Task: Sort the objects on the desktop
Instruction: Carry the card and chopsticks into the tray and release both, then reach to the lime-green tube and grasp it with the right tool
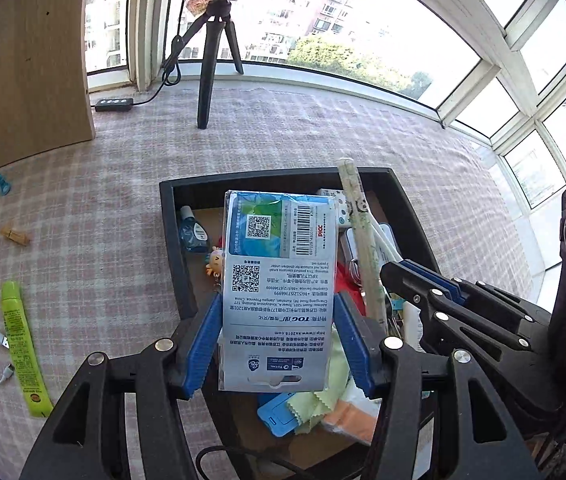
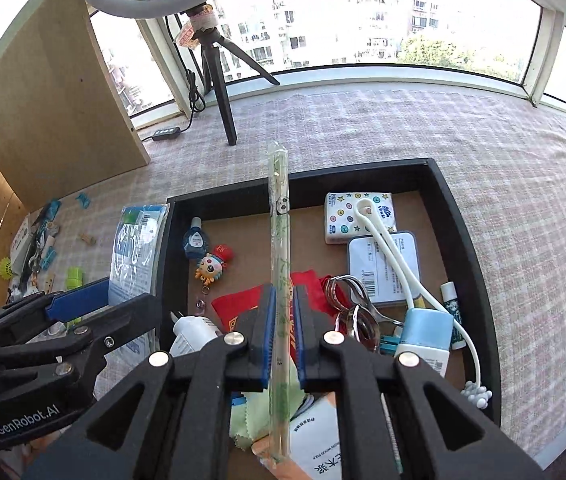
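The black tray (image 2: pixel 463 216) already holds many items. Left gripper (image 1: pixel 279 344) clamps a packaged card (image 1: pixel 281 280) above the tray; right gripper (image 2: pixel 283 336) pinches wrapped chopsticks (image 2: pixel 281 240) over it. Beside the tray, a green tube (image 1: pixel 23 344) (and clips) remains unsorted.

The left tongs' arm (image 2: pixel 27 420) reads "GenRobot.AI". The upside-down card pack (image 1: pixel 279 292) shows "TOG", "PICC", "TOTAL", QR codes and a barcode. The tissue pack (image 2: pixel 359 216) reads "Vinda".
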